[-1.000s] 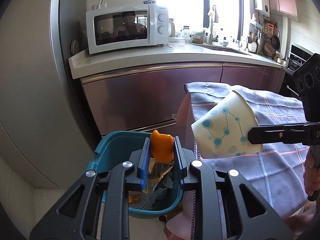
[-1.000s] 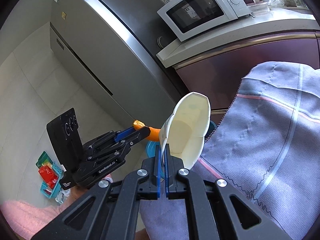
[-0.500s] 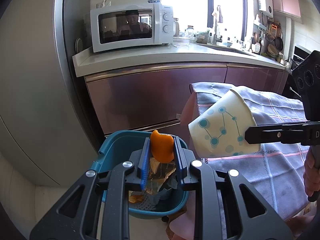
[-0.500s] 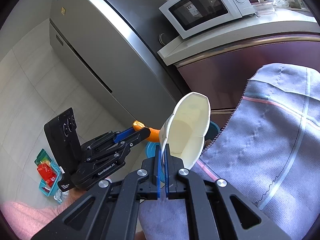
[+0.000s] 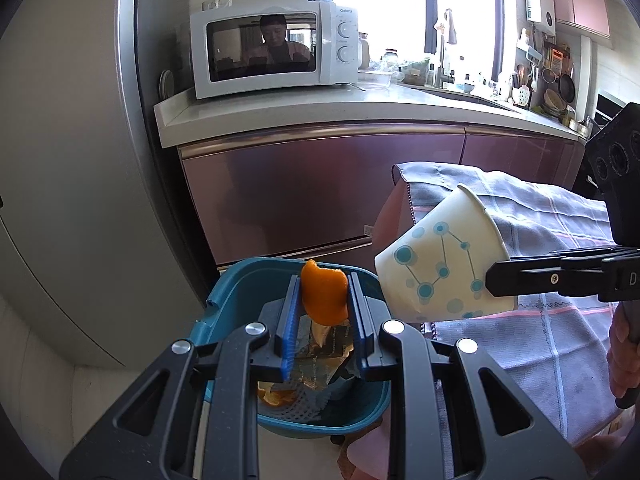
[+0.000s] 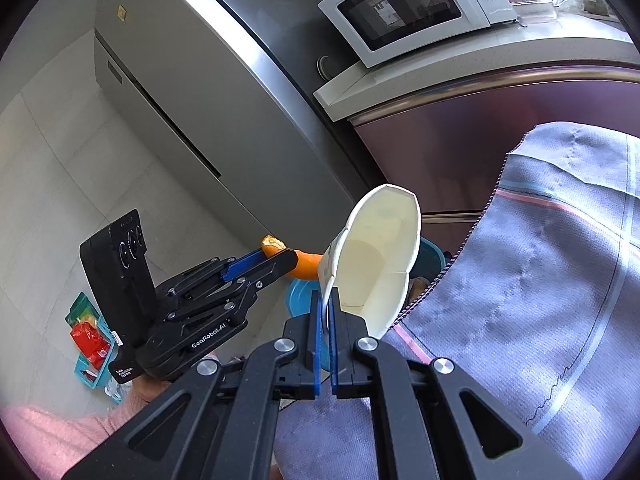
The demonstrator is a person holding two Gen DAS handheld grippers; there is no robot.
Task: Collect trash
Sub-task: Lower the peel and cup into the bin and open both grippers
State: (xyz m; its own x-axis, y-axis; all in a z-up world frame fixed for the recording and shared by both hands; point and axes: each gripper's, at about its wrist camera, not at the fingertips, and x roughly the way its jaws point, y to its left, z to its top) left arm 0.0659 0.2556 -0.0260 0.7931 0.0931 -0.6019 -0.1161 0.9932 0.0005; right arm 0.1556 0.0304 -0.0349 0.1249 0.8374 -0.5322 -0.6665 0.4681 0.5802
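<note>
A piece of orange peel [image 5: 323, 297] is gripped between the blue-padded jaws of the left gripper [image 5: 323, 300] and held in the air directly above a teal trash bin [image 5: 240, 292] that stands on the floor beside a cloth-draped surface [image 5: 552, 344]. Crumpled wrappers [image 5: 324, 350] and further scraps of peel [image 5: 276, 396] are seen lying inside the bin. Just to the right of the peel, a white paper cup [image 5: 440, 264] printed with teal dots and lines is pinched by its rim in the clenched jaws of the right gripper [image 6: 326, 320], tipped on its side with its base pointed toward the bin. In the right wrist view the cup's open mouth is turned toward the camera and its inside is shown to be bare. The grey checked cloth is seen hanging over the edge of the surface near the bin. Behind, a white microwave [image 5: 272, 48] is set on a pale kitchen surface [image 5: 360, 108] above mauve cabinet fronts [image 5: 320, 184], next to a steel refrigerator [image 6: 192, 80]. On the tiled floor at far left, a small teal basket [image 6: 90, 344] with red and green packets is visible.
</note>
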